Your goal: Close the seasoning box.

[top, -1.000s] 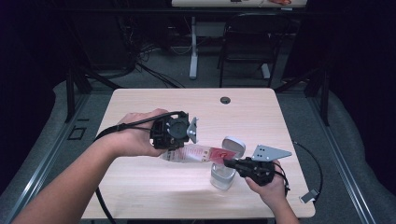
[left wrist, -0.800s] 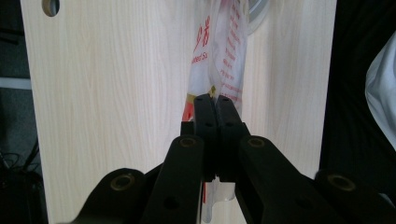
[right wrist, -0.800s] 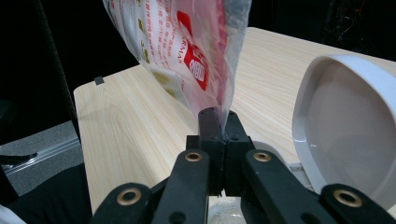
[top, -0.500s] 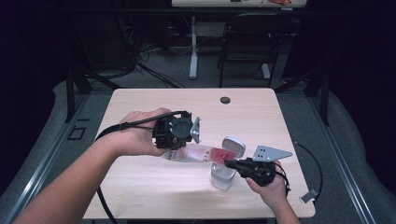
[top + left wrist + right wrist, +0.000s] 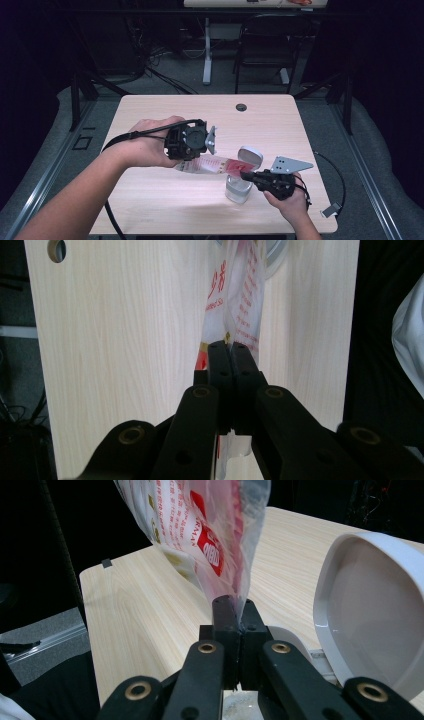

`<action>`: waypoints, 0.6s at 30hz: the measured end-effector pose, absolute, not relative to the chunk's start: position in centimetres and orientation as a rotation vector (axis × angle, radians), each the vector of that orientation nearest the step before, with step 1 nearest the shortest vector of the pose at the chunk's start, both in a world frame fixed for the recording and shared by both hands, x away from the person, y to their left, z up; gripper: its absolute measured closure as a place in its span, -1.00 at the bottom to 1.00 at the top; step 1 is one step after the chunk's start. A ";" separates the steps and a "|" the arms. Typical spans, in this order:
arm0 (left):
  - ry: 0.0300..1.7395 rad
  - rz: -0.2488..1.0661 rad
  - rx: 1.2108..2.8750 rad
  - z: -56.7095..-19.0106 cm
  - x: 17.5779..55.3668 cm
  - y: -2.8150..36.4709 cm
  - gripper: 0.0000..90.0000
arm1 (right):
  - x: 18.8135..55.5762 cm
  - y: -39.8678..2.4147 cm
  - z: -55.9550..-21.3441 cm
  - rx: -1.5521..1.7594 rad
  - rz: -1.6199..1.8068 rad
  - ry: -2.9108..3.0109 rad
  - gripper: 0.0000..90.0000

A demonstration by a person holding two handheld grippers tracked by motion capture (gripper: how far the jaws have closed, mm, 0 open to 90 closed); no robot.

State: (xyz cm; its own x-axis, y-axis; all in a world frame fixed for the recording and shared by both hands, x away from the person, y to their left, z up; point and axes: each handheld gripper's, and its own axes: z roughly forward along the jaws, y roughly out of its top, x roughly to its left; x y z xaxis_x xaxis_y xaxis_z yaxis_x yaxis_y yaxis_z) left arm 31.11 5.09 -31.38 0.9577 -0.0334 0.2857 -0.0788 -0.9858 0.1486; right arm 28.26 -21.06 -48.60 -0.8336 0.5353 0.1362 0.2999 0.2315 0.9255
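A clear plastic bag (image 5: pixel 215 165) with red print hangs stretched between my two grippers above the wooden table (image 5: pixel 280 125). My left gripper (image 5: pixel 192 160) is shut on the bag's left end, and in the left gripper view its jaws (image 5: pixel 230 347) pinch the film of the bag (image 5: pixel 240 295). On the bag's right end my right gripper (image 5: pixel 246 175) is shut, just over a clear container (image 5: pixel 238 191) whose white hinged lid (image 5: pixel 250 156) stands open. The right gripper view has the jaws (image 5: pixel 235 607) clamped on the bag (image 5: pixel 200 525), with the lid (image 5: pixel 370 615) close at the right.
A round cable hole (image 5: pixel 241 107) sits near the table's far edge. Behind the table stand a desk leg (image 5: pixel 206 50) and a dark chair (image 5: pixel 265 50). A cable (image 5: pixel 335 175) loops off the table's right side.
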 end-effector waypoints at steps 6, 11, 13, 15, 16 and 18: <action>-0.081 0.425 2.951 -31.4 31.1 5.1 1.00 | 28.3 -21.0 -48.6 0.791 1.649 2.290 1.00; -0.087 0.426 2.955 -31.4 31.1 5.1 1.00 | 28.2 -21.0 -48.6 0.794 1.647 2.288 1.00; -0.087 0.428 2.955 -31.4 31.1 5.1 1.00 | 28.2 -21.0 -48.6 0.795 1.648 2.288 1.00; -0.082 0.427 2.955 -31.4 31.1 5.0 1.00 | 28.2 -21.0 -48.6 0.796 1.648 2.287 1.00; -0.084 0.429 2.956 -31.4 31.1 5.0 1.00 | 28.2 -21.0 -48.6 0.796 1.648 2.287 1.00; -0.086 0.425 2.959 -31.3 31.1 4.9 1.00 | 28.2 -21.0 -48.6 0.797 1.651 2.285 1.00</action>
State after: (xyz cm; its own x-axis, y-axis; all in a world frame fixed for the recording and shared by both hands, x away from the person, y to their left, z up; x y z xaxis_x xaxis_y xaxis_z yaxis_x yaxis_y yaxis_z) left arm 31.09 4.90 -31.34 0.9581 -0.0354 0.2841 -0.0781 -0.9870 0.1405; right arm 28.24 -21.04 -48.65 -0.8311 0.5385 0.1389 0.3010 0.2257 0.9265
